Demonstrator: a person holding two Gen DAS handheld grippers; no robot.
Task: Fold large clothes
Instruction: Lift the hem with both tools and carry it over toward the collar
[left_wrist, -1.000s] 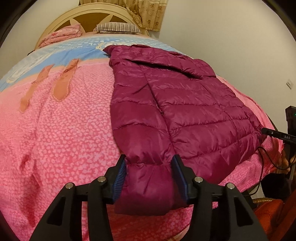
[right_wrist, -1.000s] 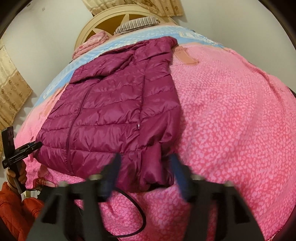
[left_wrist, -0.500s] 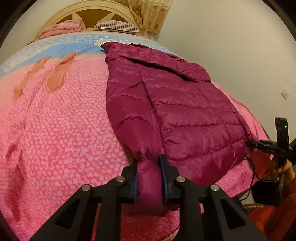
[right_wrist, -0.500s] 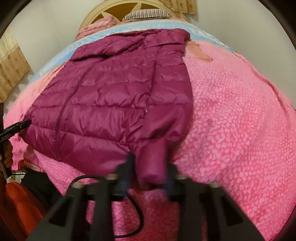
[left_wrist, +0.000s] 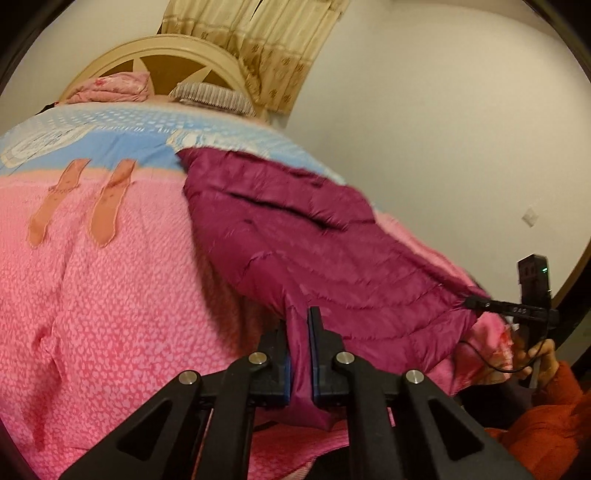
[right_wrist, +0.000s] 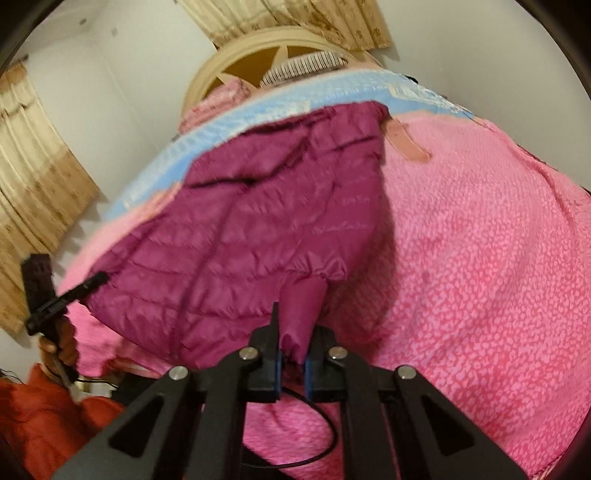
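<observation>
A magenta quilted puffer jacket (left_wrist: 325, 258) lies on a pink bed cover (left_wrist: 110, 302), collar toward the headboard. My left gripper (left_wrist: 298, 332) is shut on the cuff of one sleeve, which is pinched thin between the blue pads and lifted off the bed. In the right wrist view the same jacket (right_wrist: 258, 221) shows, and my right gripper (right_wrist: 291, 332) is shut on the other sleeve's cuff, also raised. The jacket's near hem hangs lifted between the two grips. Each view shows the opposite gripper at the far side of the hem.
The bed's pale headboard (left_wrist: 162, 59) with a pink pillow (left_wrist: 110, 86) and a striped pillow (left_wrist: 214, 98) stands at the far end. Curtains (right_wrist: 29, 177) hang on the walls. A person's hand and orange sleeve (left_wrist: 546, 417) hold the other gripper. A black cable (right_wrist: 317, 450) loops near the bed edge.
Both grippers went from open around the sleeve cuffs to shut on them. Both have then risen and tilted up, lifting the sleeves and near hem off the bed.
</observation>
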